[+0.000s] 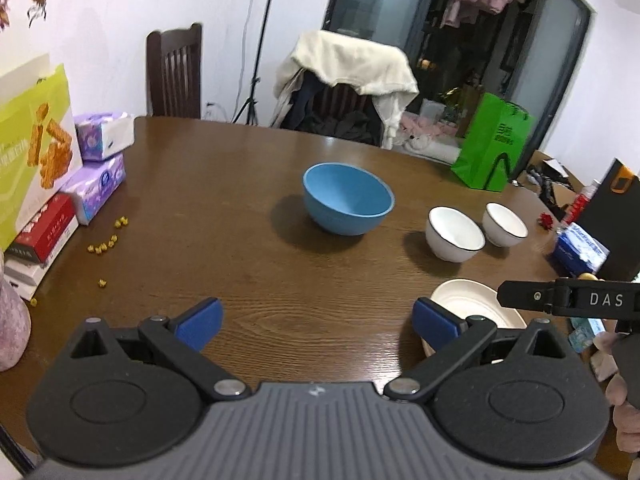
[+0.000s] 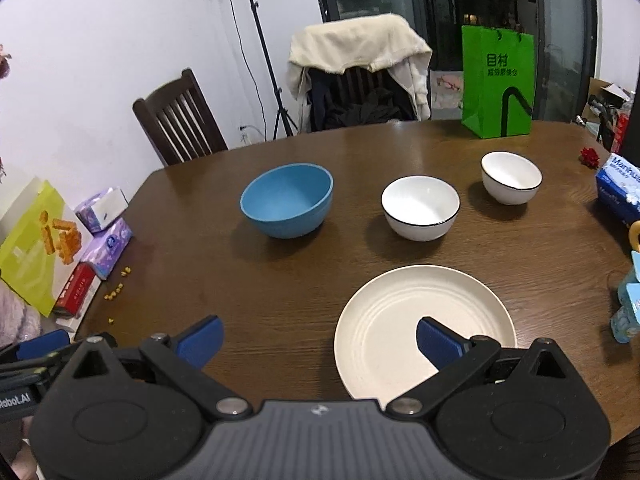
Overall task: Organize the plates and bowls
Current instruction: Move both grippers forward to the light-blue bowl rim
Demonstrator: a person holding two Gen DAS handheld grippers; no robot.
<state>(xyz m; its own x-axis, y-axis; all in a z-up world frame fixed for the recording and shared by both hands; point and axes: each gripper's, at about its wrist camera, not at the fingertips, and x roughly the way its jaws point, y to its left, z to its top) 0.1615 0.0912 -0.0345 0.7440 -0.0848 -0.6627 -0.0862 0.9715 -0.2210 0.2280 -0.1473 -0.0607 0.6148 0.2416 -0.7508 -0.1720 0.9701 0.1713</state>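
Plate point(image 2: 404, 320), cream and ridged, flat on brown table point(image 2: 280, 280), directly under right gripper point(image 2: 318, 338); right blue pad point(image 2: 438, 342) above plate's near half, left pad over bare wood. Jaws spread wide, nothing held. Left gripper point(image 1: 318, 320) likewise spread wide and empty, over bare table; plate point(image 1: 472, 304) only partly seen past its right pad, right-hand tool's black arm reading "DAS" crossing above. Whole plate visible in right wrist view alone.

Farther ahead: blue bowl point(image 2: 288, 204), left of centre for right gripper, straight ahead for left point(image 1: 348, 204). Right of it, nearer white bowl point(image 2: 420, 208) with dark rim, then farther white bowl point(image 2: 512, 176), each standing apart.

Beyond, right: green bag point(image 2: 498, 80) with legible Chinese characters in right view, blurred in left. Blue pack point(image 2: 620, 184) reading "Manhua". Far left: tissue packs point(image 1: 102, 148), snack box point(image 1: 34, 140), scattered yellow bits point(image 1: 108, 242).
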